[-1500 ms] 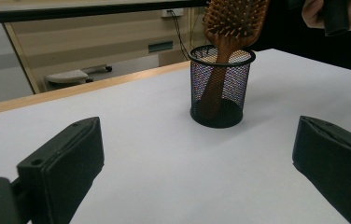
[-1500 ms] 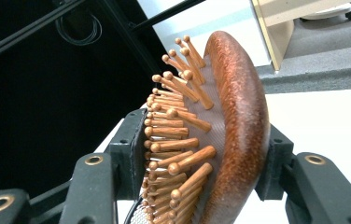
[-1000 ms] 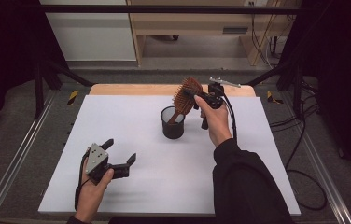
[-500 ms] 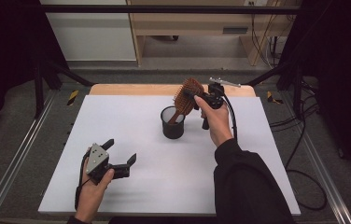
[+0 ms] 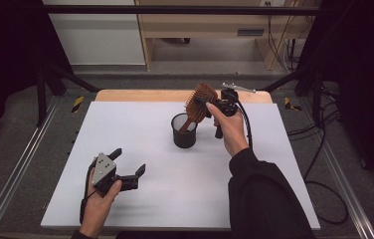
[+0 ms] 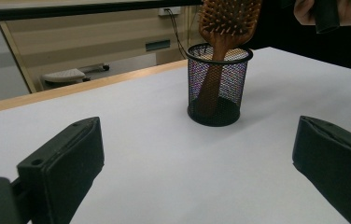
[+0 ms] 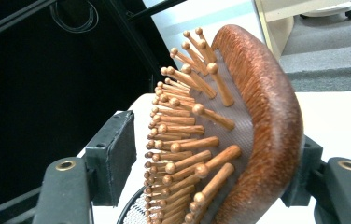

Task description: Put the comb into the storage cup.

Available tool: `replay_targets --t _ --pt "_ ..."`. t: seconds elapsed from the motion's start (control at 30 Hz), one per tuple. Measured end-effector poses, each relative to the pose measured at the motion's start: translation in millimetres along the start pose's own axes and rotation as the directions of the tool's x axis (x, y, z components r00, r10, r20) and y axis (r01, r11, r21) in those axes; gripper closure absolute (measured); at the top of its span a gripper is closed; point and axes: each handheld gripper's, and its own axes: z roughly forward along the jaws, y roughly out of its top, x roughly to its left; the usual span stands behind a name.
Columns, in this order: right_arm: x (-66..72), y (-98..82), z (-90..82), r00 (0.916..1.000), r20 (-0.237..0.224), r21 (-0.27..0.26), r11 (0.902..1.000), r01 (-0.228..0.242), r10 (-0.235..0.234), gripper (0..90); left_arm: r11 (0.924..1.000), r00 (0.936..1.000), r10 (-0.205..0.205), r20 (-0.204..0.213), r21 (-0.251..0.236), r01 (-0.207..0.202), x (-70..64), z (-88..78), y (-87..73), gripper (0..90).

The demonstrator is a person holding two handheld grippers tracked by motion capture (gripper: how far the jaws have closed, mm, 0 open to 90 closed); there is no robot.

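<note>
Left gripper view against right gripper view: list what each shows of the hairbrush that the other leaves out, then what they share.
Left gripper view: the hairbrush handle standing inside the black mesh cup on the white table, between wide-open jaws. Right gripper view: the right gripper, its jaws having just opened; a gap separates the left pad from the bristle tips. Both: the wooden bristled head.

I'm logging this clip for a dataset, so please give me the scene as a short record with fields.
work in hand: putting a hairbrush handle-down into a mesh cup
brush: handle inside the cup, head sticking out above the rim
right gripper: jaws either side of the brush head, just been opening; left pad off the bristles
left gripper: open, nothing between its jaws
surface: white table
</note>
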Motion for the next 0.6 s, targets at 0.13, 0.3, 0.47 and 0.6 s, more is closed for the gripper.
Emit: replay_targets --t 0.13,0.3,0.47,0.6 --pt "0.3 0.2 -0.3 1.0000 0.006 0.001 1.0000 0.002 -0.002 29.2 1.0000 1.0000 0.001 0.000 0.000 -0.001 -0.1 0.1 0.0 2.2" --pt "1.1 0.1 -0.5 0.9999 0.012 0.003 1.0000 0.004 -0.004 26.9 1.0000 1.0000 0.001 0.000 0.000 -0.001 -0.2 0.0 0.0 2.2" --pt "1.7 0.1 -0.6 0.9999 0.011 0.004 1.0000 0.004 -0.004 25.9 1.0000 1.0000 0.001 0.000 -0.001 -0.001 -0.2 -0.1 0.1 2.2" --pt "1.7 0.1 -0.6 0.9999 0.011 0.005 1.0000 0.004 -0.004 24.5 1.0000 1.0000 0.000 0.000 -0.001 0.000 0.1 -0.1 0.1 2.2"
